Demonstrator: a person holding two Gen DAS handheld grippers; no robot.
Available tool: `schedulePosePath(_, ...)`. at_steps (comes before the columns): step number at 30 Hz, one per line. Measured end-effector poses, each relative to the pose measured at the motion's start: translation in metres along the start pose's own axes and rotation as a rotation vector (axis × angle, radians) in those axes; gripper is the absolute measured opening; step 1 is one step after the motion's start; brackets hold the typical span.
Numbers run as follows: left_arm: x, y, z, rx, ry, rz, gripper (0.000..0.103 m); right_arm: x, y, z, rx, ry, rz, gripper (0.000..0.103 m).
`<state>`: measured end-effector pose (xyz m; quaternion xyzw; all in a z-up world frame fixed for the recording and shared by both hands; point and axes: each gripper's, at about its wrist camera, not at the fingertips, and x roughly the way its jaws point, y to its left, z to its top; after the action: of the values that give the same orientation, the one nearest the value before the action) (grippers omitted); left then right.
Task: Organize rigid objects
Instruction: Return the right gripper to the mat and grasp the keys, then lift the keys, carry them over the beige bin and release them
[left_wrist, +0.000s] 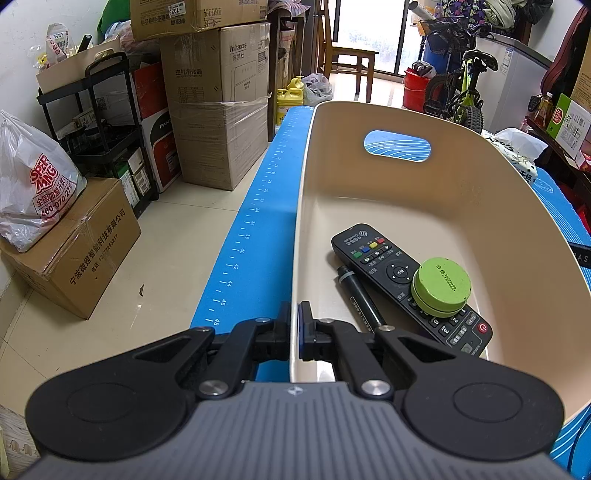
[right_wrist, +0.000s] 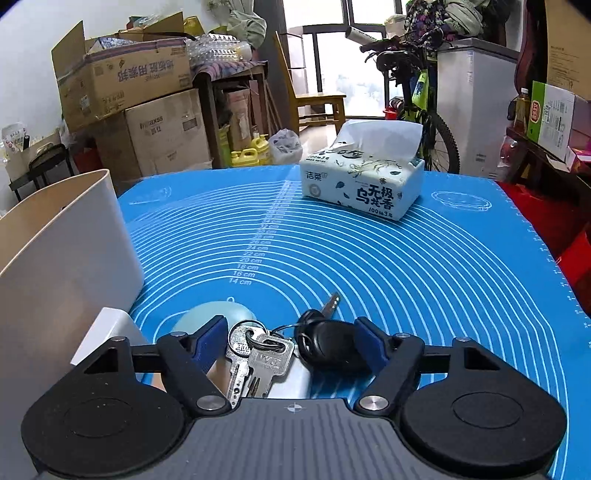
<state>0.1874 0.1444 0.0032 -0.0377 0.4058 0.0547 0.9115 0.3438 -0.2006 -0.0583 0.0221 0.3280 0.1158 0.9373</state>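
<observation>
A cream plastic bin (left_wrist: 369, 177) stands on the blue mat (left_wrist: 258, 236). Inside it lie a black remote (left_wrist: 388, 273), a green round lid-like object (left_wrist: 441, 288) on the remote, and a black marker (left_wrist: 360, 299). My left gripper (left_wrist: 294, 317) is shut on the bin's near left rim. In the right wrist view my right gripper (right_wrist: 291, 332) is open around a bunch of keys (right_wrist: 258, 354) with a black key fob (right_wrist: 332, 347) lying on the mat (right_wrist: 369, 258). The bin's outer wall (right_wrist: 66, 243) stands at the left.
A tissue pack (right_wrist: 364, 181) sits at the far side of the mat. A pale blue round object (right_wrist: 214, 314) and a white block (right_wrist: 107, 332) lie by the keys. Cardboard boxes (left_wrist: 218, 110), a black shelf cart (left_wrist: 107, 122) and a bicycle (left_wrist: 458, 88) stand around the table.
</observation>
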Motion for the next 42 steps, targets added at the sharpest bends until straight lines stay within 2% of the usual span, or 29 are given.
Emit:
schedulePosePath(2,0.000,0.000,0.000,0.000,0.000,0.000,0.004,0.000,-0.001,0.000,0.006,0.006,0.001,0.076)
schedulePosePath(6,0.000,0.000,0.000,0.000,0.000,0.000,0.004,0.004,-0.011,-0.001,0.056,0.021,0.018,0.084)
schedulePosePath(9,0.000,0.000,0.000,0.000,0.000,0.001,0.004,0.005,-0.017,-0.005,0.072,0.017,0.035,0.085)
schedulePosePath(12,0.000,0.000,0.000,0.000,0.000,0.000,0.004,0.003,-0.016,-0.006,0.068,0.007,0.039,0.078)
schedulePosePath(14,0.000,0.000,0.000,0.000,0.000,0.000,0.004,0.003,-0.013,-0.006,0.043,-0.002,0.015,0.063)
schedulePosePath(15,0.000,0.000,0.000,0.000,0.000,0.000,0.004,0.001,-0.012,-0.005,0.044,-0.006,0.020,0.060)
schedulePosePath(16,0.000,0.000,0.000,0.000,0.000,0.000,0.004,0.000,-0.012,-0.005,0.047,-0.009,0.025,0.051)
schedulePosePath(17,0.000,0.000,0.000,0.000,0.000,0.001,0.004,-0.001,-0.011,-0.004,0.044,-0.010,0.029,0.037)
schedulePosePath(18,0.000,0.000,0.000,0.000,0.000,0.001,0.004,-0.002,-0.011,-0.003,0.042,-0.010,0.038,0.032)
schedulePosePath(20,0.000,0.000,0.000,0.000,0.000,0.000,0.004,-0.002,-0.008,-0.001,0.035,-0.008,0.037,0.031)
schedulePosePath(25,0.000,-0.001,0.000,0.001,0.000,0.001,0.005,-0.002,-0.001,0.000,0.004,-0.012,0.001,0.030)
schedulePosePath(28,0.000,0.000,0.000,0.000,0.000,0.001,0.005,0.000,0.002,-0.001,-0.023,-0.038,-0.054,0.045)
schedulePosePath(29,0.000,-0.001,0.000,0.000,0.000,0.001,0.005,0.002,0.001,0.000,-0.023,-0.041,-0.060,0.053)
schedulePosePath(30,0.000,-0.001,0.000,0.001,0.000,0.001,0.005,0.004,0.000,0.001,-0.021,-0.038,-0.068,0.056)
schedulePosePath(32,0.000,0.000,0.000,0.001,0.000,0.001,0.005,0.012,-0.003,0.004,-0.024,-0.014,-0.075,0.068)
schedulePosePath(34,0.000,0.000,0.000,0.000,0.000,0.001,0.005,0.020,-0.004,0.005,-0.045,0.008,-0.095,0.073)
schedulePosePath(39,0.000,-0.001,0.000,0.000,0.000,0.001,0.005,0.036,-0.012,0.006,0.024,0.031,-0.089,0.081)
schedulePosePath(42,0.000,0.000,0.000,0.001,0.000,0.002,0.005,0.037,-0.007,0.003,0.006,0.022,-0.086,0.075)
